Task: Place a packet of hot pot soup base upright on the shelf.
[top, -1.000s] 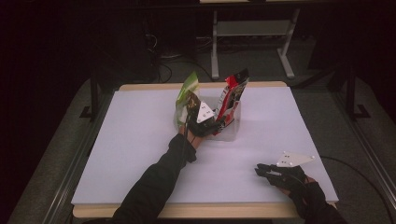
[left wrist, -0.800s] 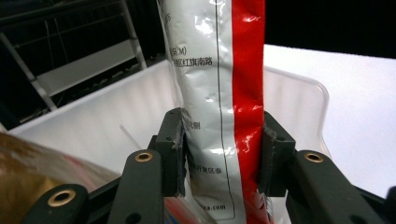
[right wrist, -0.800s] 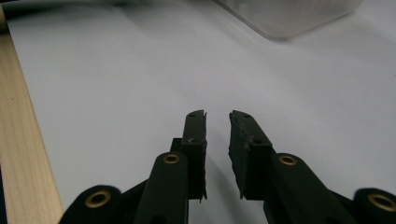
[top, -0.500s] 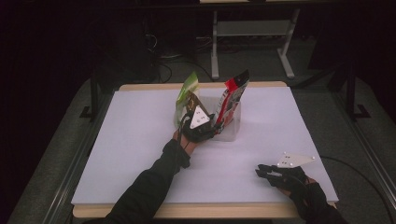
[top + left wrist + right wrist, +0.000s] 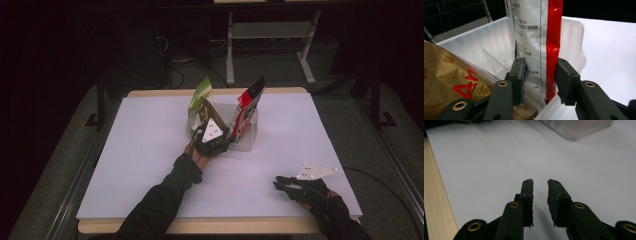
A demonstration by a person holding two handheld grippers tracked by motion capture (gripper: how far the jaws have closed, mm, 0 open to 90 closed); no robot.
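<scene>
high view: a white-topped table [image 5: 150, 150] with a wooden edge carries a clear plastic bin [image 5: 248, 134] near its middle. a red and silver snack pouch [image 5: 246, 106] stands upright in the bin, and a green and brown snack bag [image 5: 201, 106] leans at the bin's left side. the left gripper [image 5: 220, 141], with its grey three-cornered plate on top, reaches into the bin at the foot of the red pouch. the right gripper [image 5: 281, 186] lies low over the table near the front right edge, well apart from the bin, held by a gloved hand [image 5: 330, 207].

left gripper view: the left gripper [image 5: 540, 78] has its jaws spread, one on each side of the red and silver pouch [image 5: 536, 37], whose lower part stands between them; there is a small gap at the right pad, so it is not clamped. the bin wall [image 5: 481, 40] rises behind, and a gold-brown bag [image 5: 446, 80] with red lettering lies at the left.

right gripper view: the right gripper [image 5: 540, 195] has its jaws a little apart with nothing between them, just above the white tabletop [image 5: 486, 165]. a corner of the clear bin [image 5: 576, 127] shows at the top, and the wooden table edge [image 5: 436, 195] runs down the left.
</scene>
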